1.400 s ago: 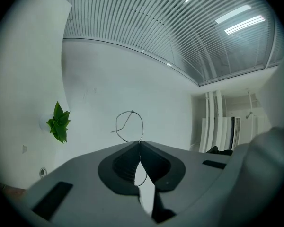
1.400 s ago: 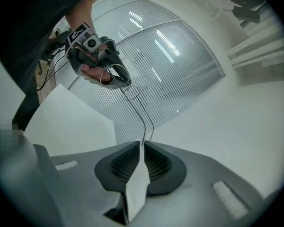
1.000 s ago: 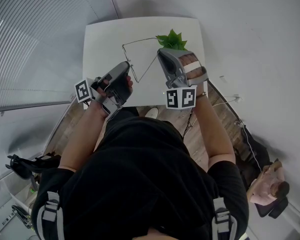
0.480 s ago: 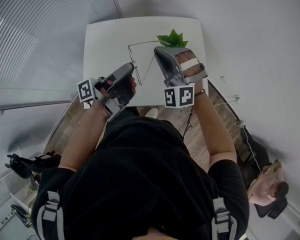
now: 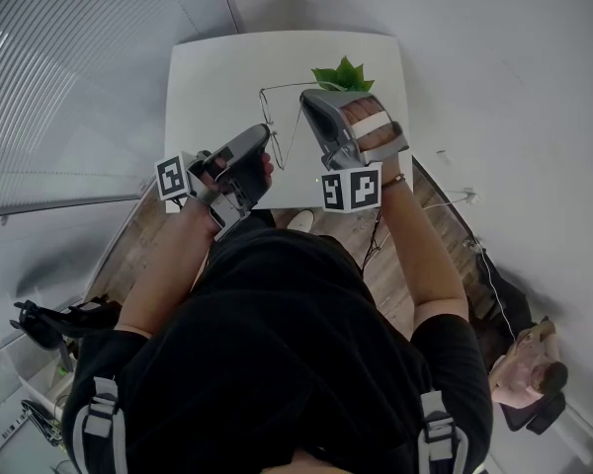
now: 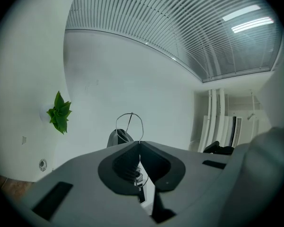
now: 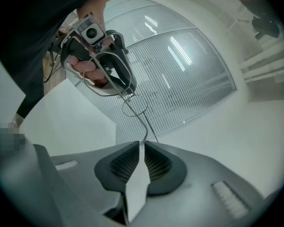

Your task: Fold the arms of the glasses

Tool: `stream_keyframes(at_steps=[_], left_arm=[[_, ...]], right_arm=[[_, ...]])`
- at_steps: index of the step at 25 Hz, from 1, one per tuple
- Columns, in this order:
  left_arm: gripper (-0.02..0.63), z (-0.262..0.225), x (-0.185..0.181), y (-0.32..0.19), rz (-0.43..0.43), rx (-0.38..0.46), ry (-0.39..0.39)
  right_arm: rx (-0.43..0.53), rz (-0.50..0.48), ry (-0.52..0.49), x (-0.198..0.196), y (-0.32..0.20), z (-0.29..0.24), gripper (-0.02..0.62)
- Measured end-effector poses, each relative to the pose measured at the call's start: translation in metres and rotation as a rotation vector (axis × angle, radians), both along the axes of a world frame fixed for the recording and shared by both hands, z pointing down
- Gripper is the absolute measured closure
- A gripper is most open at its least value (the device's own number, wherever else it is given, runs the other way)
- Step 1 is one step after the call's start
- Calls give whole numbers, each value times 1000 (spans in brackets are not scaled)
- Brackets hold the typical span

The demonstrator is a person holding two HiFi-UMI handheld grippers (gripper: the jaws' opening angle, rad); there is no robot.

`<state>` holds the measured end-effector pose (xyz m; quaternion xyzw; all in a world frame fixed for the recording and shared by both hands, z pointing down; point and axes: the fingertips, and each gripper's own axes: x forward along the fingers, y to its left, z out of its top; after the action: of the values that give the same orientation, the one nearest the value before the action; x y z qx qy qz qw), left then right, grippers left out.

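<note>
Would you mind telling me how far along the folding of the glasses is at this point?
Done: the glasses are held above the table, with the left claw shut on the frame. In hand: the right claw is shut on one arm, angled partway toward the frame. Left: closing that arm fully, then the other arm, which juts out unfolded.

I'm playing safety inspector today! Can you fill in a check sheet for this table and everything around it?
Surface: white table, with a plant standing on it.
Job's things: thin wire glasses, held in the air between both grippers.
Clutter: small green plant at the table's far side.
Grippers: left gripper shut on the glasses' frame by a lens; right gripper shut on one arm.
Cables: white cable on the floor, right of the table.
Surroundings: slatted blinds at left; another person sitting at lower right.
</note>
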<state>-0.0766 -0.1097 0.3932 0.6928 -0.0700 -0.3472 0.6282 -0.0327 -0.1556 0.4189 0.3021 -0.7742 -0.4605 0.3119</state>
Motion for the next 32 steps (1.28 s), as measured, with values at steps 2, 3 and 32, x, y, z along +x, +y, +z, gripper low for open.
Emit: stream_keyframes(at_steps=[2, 3, 32], left_arm=[[595, 0, 1, 0, 2, -5, -3], [595, 0, 1, 0, 3, -6, -5], [595, -3, 11, 5, 44, -15, -37]], right_arm=[[5, -1, 5, -2, 0, -1, 552], [8, -1, 8, -3, -1, -1, 552], [11, -58, 88, -40, 6, 1, 546]])
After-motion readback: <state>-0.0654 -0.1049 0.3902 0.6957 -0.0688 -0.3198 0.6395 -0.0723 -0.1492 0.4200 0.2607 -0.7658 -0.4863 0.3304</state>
